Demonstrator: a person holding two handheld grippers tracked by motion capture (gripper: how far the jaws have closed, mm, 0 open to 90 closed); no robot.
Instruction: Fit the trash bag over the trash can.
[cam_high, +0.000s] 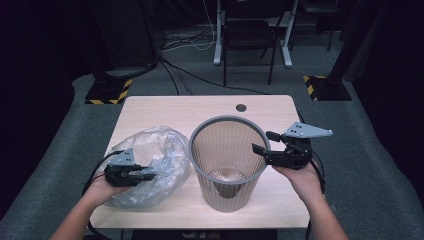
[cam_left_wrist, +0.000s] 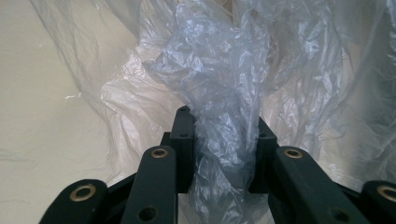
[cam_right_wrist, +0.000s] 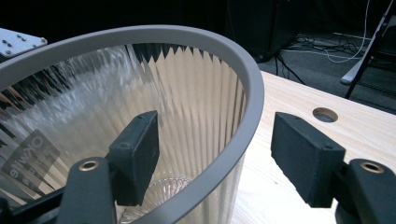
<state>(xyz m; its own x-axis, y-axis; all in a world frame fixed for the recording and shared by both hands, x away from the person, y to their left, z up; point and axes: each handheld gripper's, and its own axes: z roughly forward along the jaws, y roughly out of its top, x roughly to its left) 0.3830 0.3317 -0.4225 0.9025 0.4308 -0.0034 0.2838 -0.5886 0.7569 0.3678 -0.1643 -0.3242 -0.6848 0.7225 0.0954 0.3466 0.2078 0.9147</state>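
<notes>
A: What takes up the most room?

B: The wooden table (cam_high: 150, 107), pale, with a round cable hole (cam_high: 241, 107) near its far edge. On it stands the ribbed bin (cam_high: 227, 157) with a grey rim, upright, about the middle of the near half. In the right gripper view a label shows through its clear wall.

A: And the plastic?

B: A clear plastic bag (cam_high: 160, 155) lies crumpled just to the left of the bin, touching or almost touching its side.

A: Where are the grippers?

B: The left gripper (cam_high: 142, 176) sits at the bag's near edge. In the left gripper view its jaws are clamped on a bunched fold of the bag (cam_left_wrist: 219, 140), the film squeezed between the pads. The right gripper (cam_high: 263, 142) is at the bin's right rim (cam_right_wrist: 250, 93); its jaws stand apart, one pad inside the wall, one outside, straddling the rim without pressing on it.
</notes>
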